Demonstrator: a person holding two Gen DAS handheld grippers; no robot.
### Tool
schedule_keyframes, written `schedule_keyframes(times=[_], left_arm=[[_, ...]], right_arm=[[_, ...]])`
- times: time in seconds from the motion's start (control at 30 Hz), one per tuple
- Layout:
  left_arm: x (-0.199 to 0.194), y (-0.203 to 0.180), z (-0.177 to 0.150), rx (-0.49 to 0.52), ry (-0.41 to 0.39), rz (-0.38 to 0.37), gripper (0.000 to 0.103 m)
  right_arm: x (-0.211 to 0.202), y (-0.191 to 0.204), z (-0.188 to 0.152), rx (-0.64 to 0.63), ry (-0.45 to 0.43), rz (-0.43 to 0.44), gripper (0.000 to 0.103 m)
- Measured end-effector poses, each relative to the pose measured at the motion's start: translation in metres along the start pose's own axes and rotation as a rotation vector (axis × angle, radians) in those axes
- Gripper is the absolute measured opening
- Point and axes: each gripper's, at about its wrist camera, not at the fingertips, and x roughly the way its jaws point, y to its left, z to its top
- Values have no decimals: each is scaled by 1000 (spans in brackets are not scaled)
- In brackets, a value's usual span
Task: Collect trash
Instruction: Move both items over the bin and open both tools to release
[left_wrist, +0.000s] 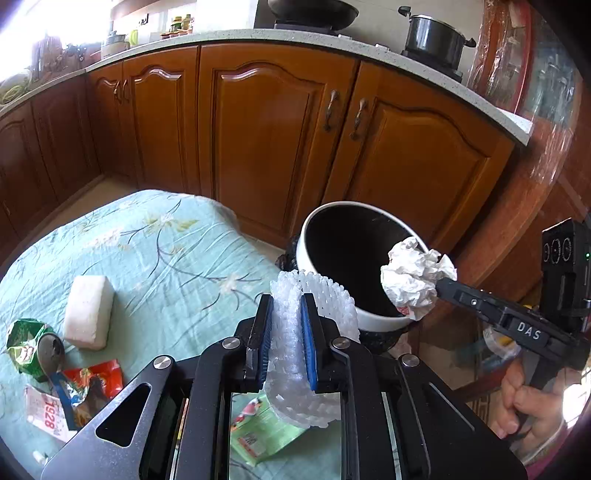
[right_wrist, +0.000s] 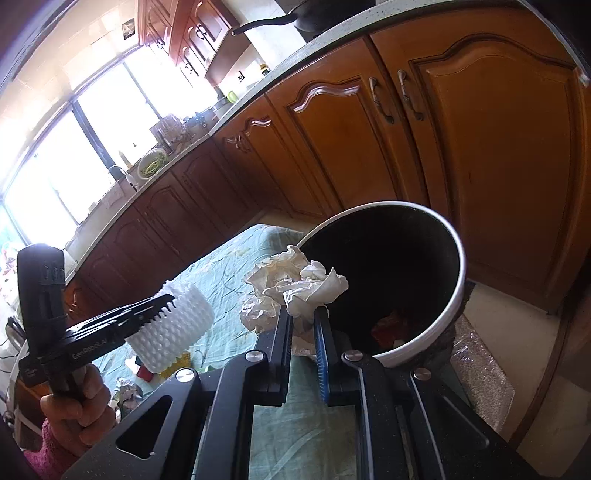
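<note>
1. We see a table under a pale green floral cloth (left_wrist: 147, 236) in front of brown wooden kitchen cabinets (left_wrist: 266, 122).
2. A round white bin with a black inside (left_wrist: 332, 258) stands at the table's far edge, tilted so its mouth faces us; in the right wrist view something red lies at its bottom.
3. Our left gripper (left_wrist: 287, 314) points downward over the table and is clamped on a white knobbly foam net sleeve (left_wrist: 314, 295). The sleeve runs lengthwise along the blue-padded fingers (left_wrist: 307, 332), its far end fanning out toward the bin's rim.
4. Our right gripper (right_wrist: 303, 325) reaches toward the bin's mouth, tilted down, its jaws closed on a crumpled white paper ball (right_wrist: 291, 284) held just at the near rim, with no clear long axis.
5. In the left wrist view a bare hand (left_wrist: 524, 402) grips the right tool's handle.
6. On the cloth lie a white rectangular foam block (left_wrist: 88, 314), a crushed green can (left_wrist: 33, 347) and a red snack wrapper (left_wrist: 92, 384).
</note>
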Motion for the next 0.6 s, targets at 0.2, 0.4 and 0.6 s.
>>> schedule_keyframes(times=[0.2, 0.4, 0.6], left_arm=[[16, -26, 23, -32, -38, -32, 14], [51, -49, 40, -58, -33, -40, 14], [90, -65, 49, -38, 28, -39, 28]], right_arm=[[0, -20, 16, 4, -15, -72, 12], [20, -35, 30, 2, 11, -121, 13], [38, -47, 33, 17, 59, -150, 27]])
